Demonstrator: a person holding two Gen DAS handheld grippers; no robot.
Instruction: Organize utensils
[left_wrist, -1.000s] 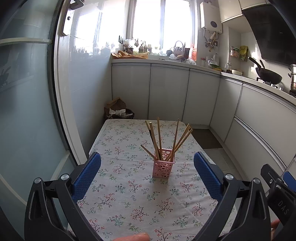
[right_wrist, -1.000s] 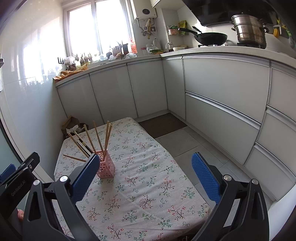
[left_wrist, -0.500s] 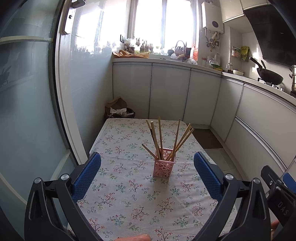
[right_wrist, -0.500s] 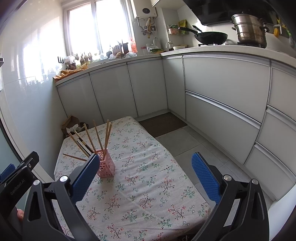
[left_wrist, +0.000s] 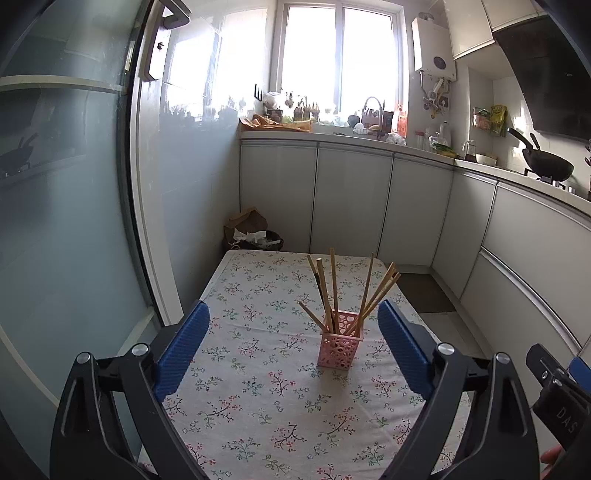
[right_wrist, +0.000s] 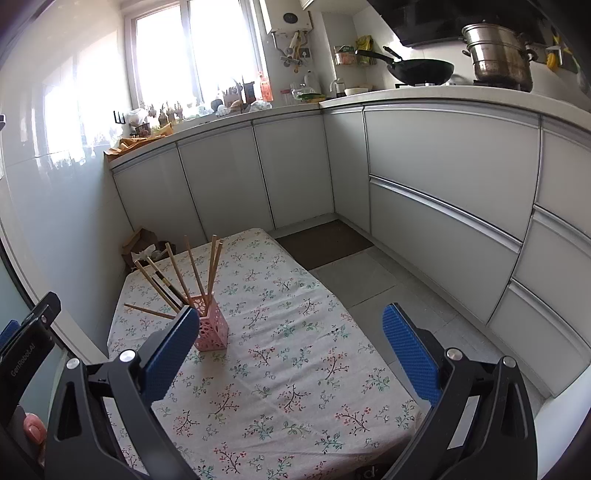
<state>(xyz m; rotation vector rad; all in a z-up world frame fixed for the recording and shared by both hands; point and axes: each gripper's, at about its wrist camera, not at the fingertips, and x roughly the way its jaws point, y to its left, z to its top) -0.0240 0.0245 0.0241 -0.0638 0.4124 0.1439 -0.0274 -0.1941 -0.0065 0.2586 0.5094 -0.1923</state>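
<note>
On the flowered cloth (left_wrist: 258, 398) of the counter stood a pink holder (left_wrist: 340, 349), upright, its walls pierced with round holes. Wooden chopsticks (left_wrist: 333, 288) leaned out of it in a loose fan, some nearly straight up, others tilted to the left and right; a dark one showed among them in the right wrist view, and one lay out almost level toward the left there.

Both hand-held grippers hung above the near end of the counter, well short of the holder and touching nothing. The left hand-held gripper (left_wrist: 293, 349) had its blue pads far apart with the jaws closing a little; in its view the holder sat in the gap between the pads but farther back, so nothing was pinched. The right hand-held gripper (right_wrist: 291, 354) was spread wide and empty too; its left pad overlapped the holder's edge in the picture, though the holder stood beyond it.

Past the far end of the counter a bin (left_wrist: 255, 238) with paper in it sat on the floor against grey cabinets (left_wrist: 351, 199). A wok (right_wrist: 421, 70) and a steel pot (right_wrist: 498, 55) stood on the stove at the right.
</note>
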